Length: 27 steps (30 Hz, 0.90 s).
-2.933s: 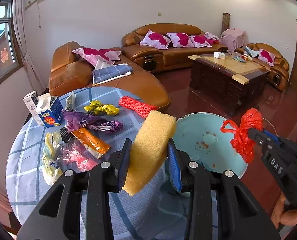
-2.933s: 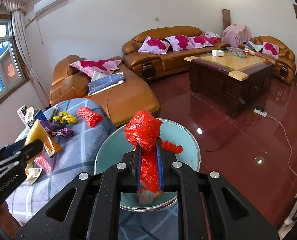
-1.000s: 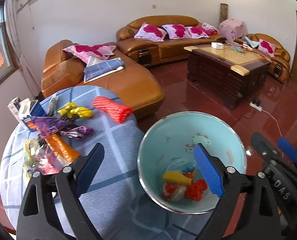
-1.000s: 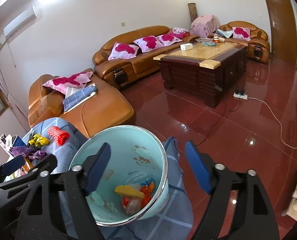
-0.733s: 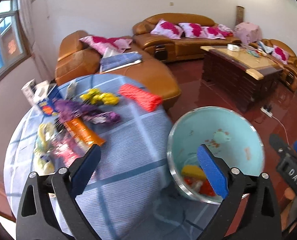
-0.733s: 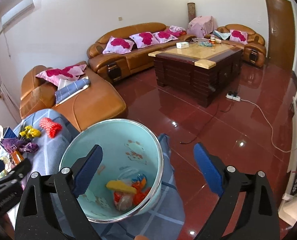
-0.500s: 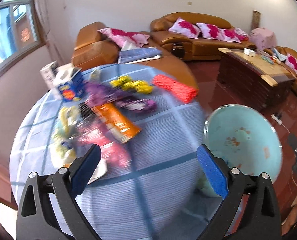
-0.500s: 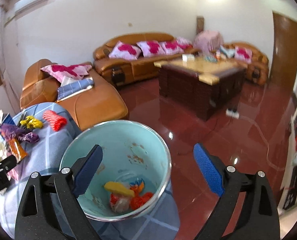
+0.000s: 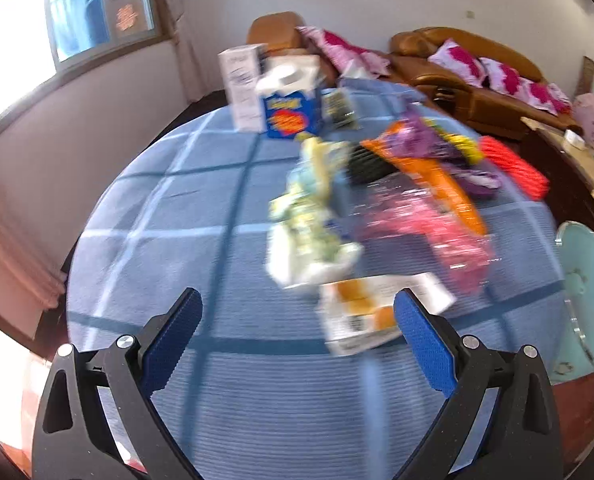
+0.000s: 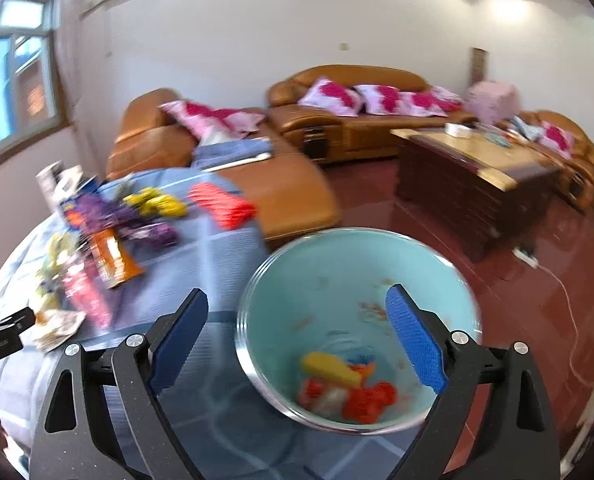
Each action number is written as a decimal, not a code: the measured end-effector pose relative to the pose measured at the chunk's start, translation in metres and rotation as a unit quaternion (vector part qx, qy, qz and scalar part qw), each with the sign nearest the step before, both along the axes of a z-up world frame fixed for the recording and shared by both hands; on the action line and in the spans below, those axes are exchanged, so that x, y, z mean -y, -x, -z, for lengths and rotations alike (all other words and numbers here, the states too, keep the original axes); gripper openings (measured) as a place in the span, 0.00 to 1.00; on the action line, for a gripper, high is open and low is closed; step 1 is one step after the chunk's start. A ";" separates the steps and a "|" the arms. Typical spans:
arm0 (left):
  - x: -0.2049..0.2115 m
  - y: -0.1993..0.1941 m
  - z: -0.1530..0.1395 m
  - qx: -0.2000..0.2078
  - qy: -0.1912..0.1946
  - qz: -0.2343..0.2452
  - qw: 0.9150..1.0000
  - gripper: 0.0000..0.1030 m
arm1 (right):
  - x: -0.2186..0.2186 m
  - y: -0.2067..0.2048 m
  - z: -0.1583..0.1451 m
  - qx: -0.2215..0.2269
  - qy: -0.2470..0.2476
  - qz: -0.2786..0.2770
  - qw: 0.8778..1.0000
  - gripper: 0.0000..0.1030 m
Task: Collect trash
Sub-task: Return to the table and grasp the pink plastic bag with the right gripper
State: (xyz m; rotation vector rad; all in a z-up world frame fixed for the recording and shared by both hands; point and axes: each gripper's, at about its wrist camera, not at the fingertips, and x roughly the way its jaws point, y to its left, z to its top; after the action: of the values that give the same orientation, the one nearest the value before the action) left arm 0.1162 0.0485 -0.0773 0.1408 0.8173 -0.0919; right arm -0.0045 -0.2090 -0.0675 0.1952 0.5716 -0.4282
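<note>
My left gripper (image 9: 296,294) hangs open and empty over the blue checked tablecloth (image 9: 185,208). Just ahead of it lie a flat white and orange packet (image 9: 373,312), a crumpled white-yellow wrapper (image 9: 309,232), a pink plastic wrapper (image 9: 429,224) and an orange packet (image 9: 445,188). My right gripper (image 10: 297,292) is above the teal bin (image 10: 357,280); its jaws are closing with nothing between the pads. In the bin lie a yellow sponge (image 10: 331,368) and a red bag (image 10: 369,398). The bin's rim (image 9: 589,280) shows at the right edge of the left wrist view.
Farther back on the round table are a purple wrapper (image 9: 421,136), a red foam net (image 9: 513,164), a blue carton (image 9: 293,116) and a white box (image 9: 243,88). Brown sofas (image 10: 337,120) and a dark coffee table (image 10: 477,176) stand on the red floor beyond.
The sponge and red bag, held earlier, now lie in the bin. My left gripper has swung left from the bin to the trash pile. The right gripper has turned left, bringing the table into its view.
</note>
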 end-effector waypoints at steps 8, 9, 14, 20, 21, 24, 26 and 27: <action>-0.021 -0.012 0.006 -0.009 -0.014 -0.004 1.000 0.92 | -0.048 -0.040 -0.001 -0.014 -0.008 -0.084 0.996 0.72; -0.024 -0.013 0.006 -0.009 -0.016 -0.006 1.000 0.92 | -0.054 -0.046 -0.002 -0.015 -0.013 -0.097 0.995 0.71; -0.039 -0.024 0.006 -0.016 -0.006 -0.019 1.000 0.92 | -0.077 -0.069 -0.007 -0.014 -0.027 -0.144 0.989 0.67; -0.058 -0.035 0.003 -0.014 -0.002 -0.038 0.999 0.92 | -0.104 -0.110 0.003 -0.049 -0.037 -0.198 0.978 0.57; -0.061 -0.037 0.003 -0.015 0.002 -0.041 0.999 0.92 | -0.109 -0.117 0.007 -0.057 -0.038 -0.205 0.976 0.57; -0.066 -0.040 0.001 -0.014 0.004 -0.044 0.999 0.92 | -0.118 -0.128 0.013 -0.067 -0.032 -0.219 0.973 0.56; -0.067 -0.042 0.000 -0.012 0.003 -0.043 0.999 0.92 | -0.122 -0.133 0.015 -0.076 -0.031 -0.230 0.970 0.54; -0.068 -0.043 0.000 -0.011 0.004 -0.044 0.999 0.92 | -0.123 -0.134 0.015 -0.080 -0.032 -0.236 0.968 0.53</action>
State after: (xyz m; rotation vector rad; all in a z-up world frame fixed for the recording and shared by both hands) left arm 0.1591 0.1162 -0.0770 0.0970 0.8441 -0.0143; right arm 0.1296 -0.0858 -0.0821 0.0816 0.7666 0.0389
